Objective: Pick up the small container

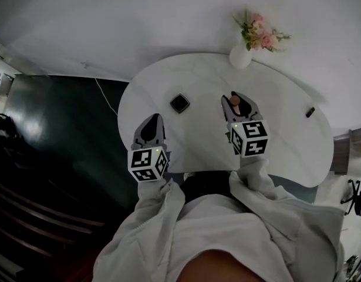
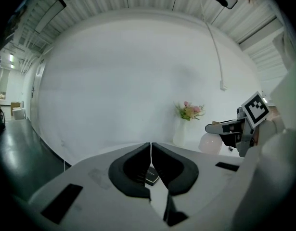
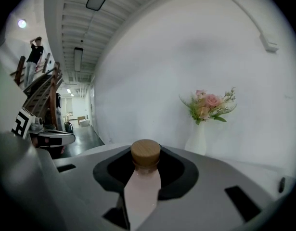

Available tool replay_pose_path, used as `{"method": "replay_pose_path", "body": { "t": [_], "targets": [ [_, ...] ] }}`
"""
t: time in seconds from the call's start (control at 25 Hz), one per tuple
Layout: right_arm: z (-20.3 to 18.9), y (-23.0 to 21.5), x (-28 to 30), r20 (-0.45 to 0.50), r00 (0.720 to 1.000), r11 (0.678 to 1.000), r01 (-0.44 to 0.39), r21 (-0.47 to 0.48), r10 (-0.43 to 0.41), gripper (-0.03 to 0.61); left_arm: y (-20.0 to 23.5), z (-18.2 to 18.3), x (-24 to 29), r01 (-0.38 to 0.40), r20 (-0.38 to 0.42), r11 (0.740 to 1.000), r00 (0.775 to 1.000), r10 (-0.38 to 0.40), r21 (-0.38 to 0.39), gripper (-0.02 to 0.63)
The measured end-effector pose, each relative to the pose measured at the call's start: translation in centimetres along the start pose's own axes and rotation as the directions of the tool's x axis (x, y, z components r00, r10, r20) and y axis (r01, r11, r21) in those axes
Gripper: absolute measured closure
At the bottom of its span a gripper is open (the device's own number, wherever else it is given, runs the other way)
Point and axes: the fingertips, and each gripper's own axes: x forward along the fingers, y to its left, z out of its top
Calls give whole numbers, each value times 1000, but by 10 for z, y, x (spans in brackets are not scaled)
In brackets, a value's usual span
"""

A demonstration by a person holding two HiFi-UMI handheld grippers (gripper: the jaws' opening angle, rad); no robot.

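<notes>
The light is dim and flat throughout, greyish and with little colour. In the head view the white table (image 1: pixel 286 140) is the brightest surface. The dark floor (image 1: pixel 45 116) at the left falls almost to black and carries a pale sheen of reflected light. Shadows on the table are faint and soft-edged. Both gripper views bend strongly, curving straight lines, and their corners go black. In the right gripper view a small round lamp (image 3: pixel 22 23) shines at the upper left, and a far corridor (image 3: pixel 78 117) is washed out. The small container (image 3: pixel 143 177), close to the lens, looks soft, while the flowers (image 3: pixel 209 105) beyond are sharper.
</notes>
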Motion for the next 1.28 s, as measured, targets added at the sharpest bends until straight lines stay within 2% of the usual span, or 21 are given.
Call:
{"method": "replay_pose_path", "body": {
  "t": [0.24, 0.52, 0.92, 1.28],
  "targets": [
    [-6, -22, -26, -3, 998, 997, 65, 34, -65, 407, -22, 6, 10, 71, 1, 997, 997, -71, 28, 597],
    [-16, -64, -68, -11, 982, 979, 191, 72, -191, 407, -54, 9, 28, 165, -6, 986, 986, -165, 34, 597],
    [-41, -129, -137, -36, 921, 910, 390, 139, -388, 407, -108, 7, 56, 300, -39, 951, 954, -297, 79, 595],
    [-59, -158, -176, -52, 875, 856, 483, 185, -482, 407, -138, 4, 70, 359, -65, 928, 933, -354, 99, 595]
  ]
}}
